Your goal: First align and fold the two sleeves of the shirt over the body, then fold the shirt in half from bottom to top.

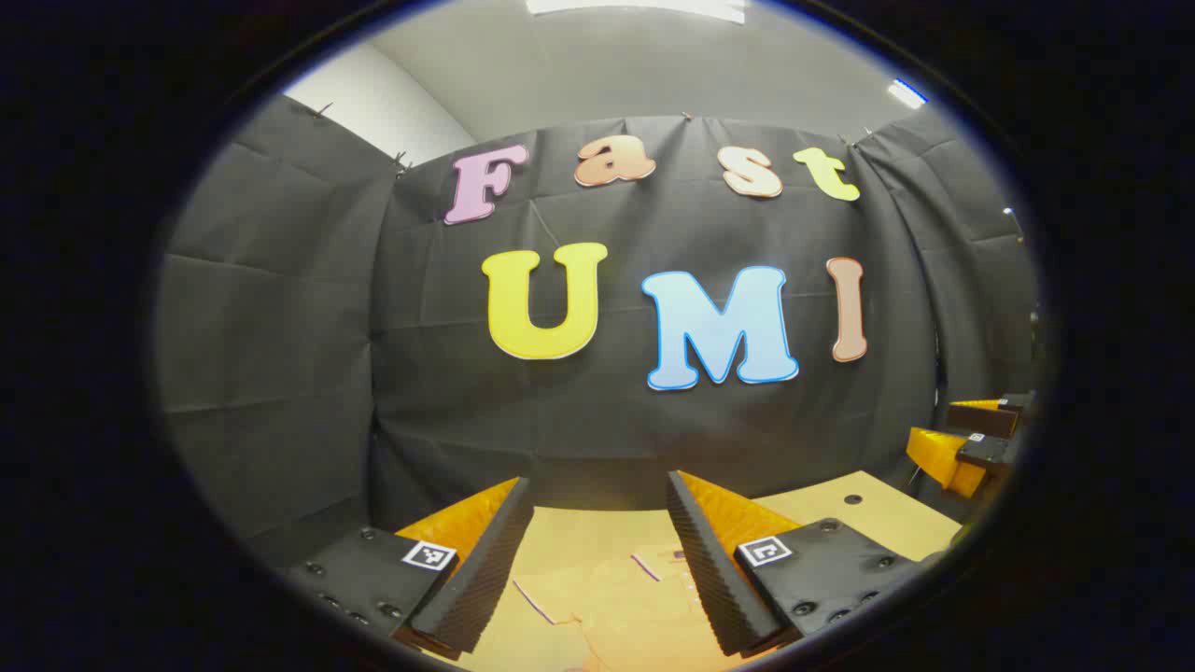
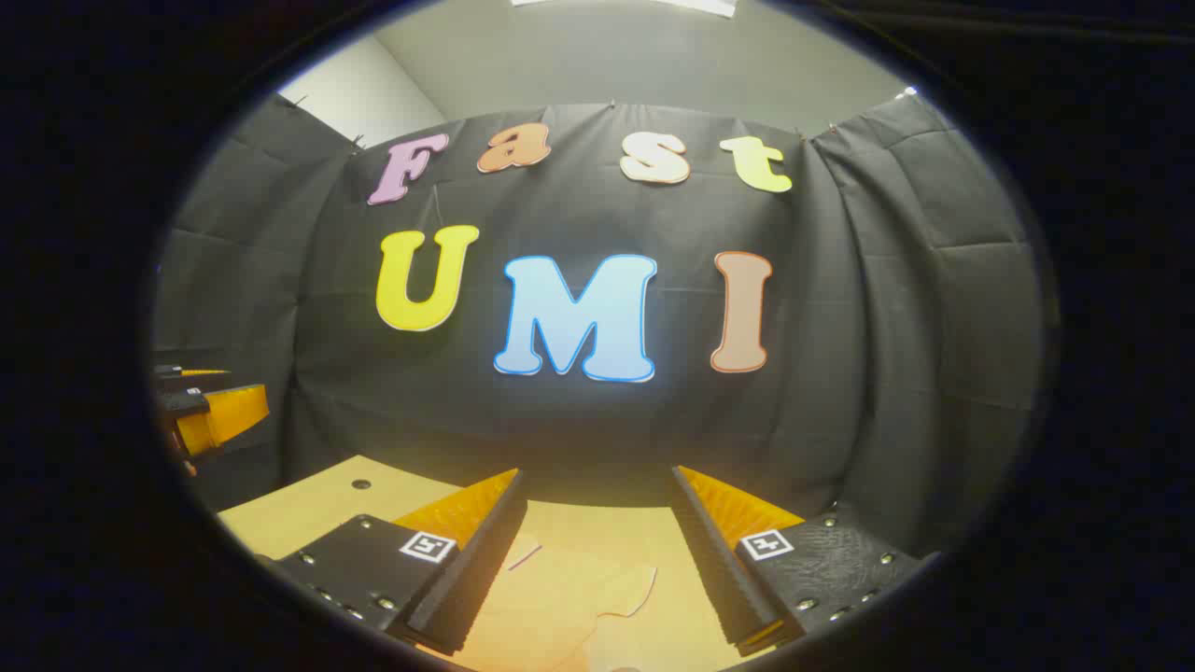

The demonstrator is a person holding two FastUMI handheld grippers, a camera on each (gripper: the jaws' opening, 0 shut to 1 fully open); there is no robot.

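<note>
A: Status? Both grippers, left and right, are raised, jaws released, holding nothing.

B: The shirt lies on the table below, probably flat. Lower both evenly and pinch each sleeve near its cuff.

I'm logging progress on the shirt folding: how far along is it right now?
Nothing looks done. The shirt lies on the table, pale cloth below both grippers. The left gripper and right gripper hover open, holding nothing. Both sleeve folds and the bottom-to-top fold remain.
</note>
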